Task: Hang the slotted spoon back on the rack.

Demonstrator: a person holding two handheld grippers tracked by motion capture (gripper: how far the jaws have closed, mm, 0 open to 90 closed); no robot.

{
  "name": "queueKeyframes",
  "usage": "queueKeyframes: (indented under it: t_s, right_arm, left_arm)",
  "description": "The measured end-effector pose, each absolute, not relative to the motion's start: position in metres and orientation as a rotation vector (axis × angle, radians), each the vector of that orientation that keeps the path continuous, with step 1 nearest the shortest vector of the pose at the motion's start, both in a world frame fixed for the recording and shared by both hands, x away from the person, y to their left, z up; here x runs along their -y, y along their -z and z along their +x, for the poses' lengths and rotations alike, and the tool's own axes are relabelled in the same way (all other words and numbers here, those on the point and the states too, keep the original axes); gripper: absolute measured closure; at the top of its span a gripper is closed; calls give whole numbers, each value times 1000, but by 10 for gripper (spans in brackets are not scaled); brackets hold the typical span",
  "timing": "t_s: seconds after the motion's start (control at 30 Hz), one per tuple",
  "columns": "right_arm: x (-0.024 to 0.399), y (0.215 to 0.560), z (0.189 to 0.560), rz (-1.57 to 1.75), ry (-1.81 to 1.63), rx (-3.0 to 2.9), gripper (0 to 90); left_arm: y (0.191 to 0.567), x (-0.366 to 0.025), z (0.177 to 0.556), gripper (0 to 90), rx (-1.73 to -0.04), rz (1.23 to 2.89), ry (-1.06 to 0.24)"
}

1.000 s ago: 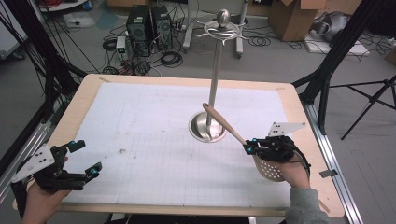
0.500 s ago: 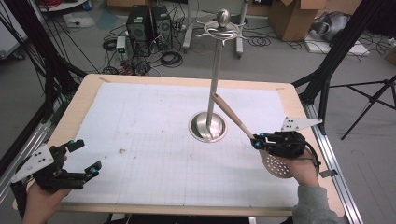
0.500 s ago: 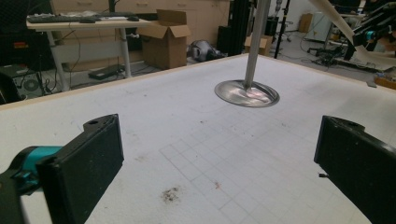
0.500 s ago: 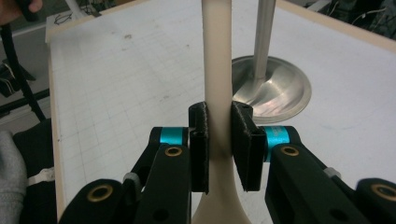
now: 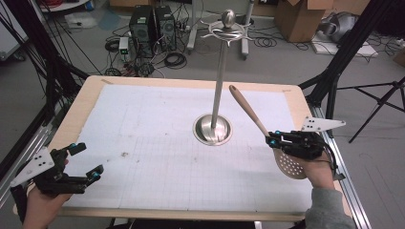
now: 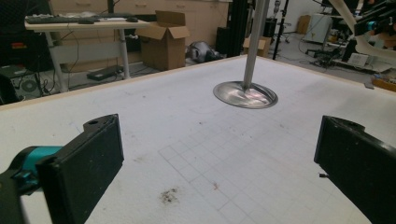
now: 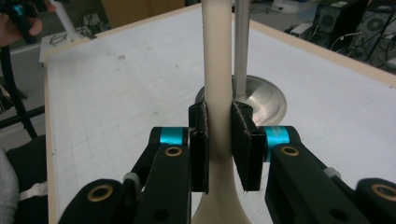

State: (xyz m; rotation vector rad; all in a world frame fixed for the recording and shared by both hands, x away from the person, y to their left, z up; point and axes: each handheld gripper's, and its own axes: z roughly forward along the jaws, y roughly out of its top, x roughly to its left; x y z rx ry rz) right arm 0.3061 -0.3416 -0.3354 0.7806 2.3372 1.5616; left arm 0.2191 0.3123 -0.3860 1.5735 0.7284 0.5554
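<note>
Wood, pale and smooth, sits between my right gripper's [image 7: 219, 149] pads: I've got the slotted spoon [image 5: 267, 136] pinched at the neck, just above where the handle flares into the perforated bowl. Jaws clamped tight on it, handle pointing up and away toward the stand [image 5: 219, 86], bowl hanging low near my hand over the right side of the table [image 5: 86, 100]. It feels like a light, stiff thing by the look of it, no bend along the shaft, but rounded and a bit slick, so I'd judge it could twist in the pads if I swing it fast. Gripping near the bowl leaves the long handle free, which suits reaching the hooked ring at the top of that stand. Polished steel pole, mirror-bright round base, a ball on top: hard, smooth, likely to tip little given that wide foot. Gridded white mat underneath, scuffed in spots. My left gripper [image 5: 79, 164] rests low at the near left corner, jaws spread wide, holding nothing.
</note>
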Motion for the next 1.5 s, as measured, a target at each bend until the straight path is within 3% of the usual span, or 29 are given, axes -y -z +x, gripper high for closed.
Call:
queueKeyframes:
  t_s: [1.5]
  right_arm:
    - [354, 273, 301, 724, -1726, -2103, 783]
  left_arm:
    - [385, -311, 219, 17, -716, 1546, -537]
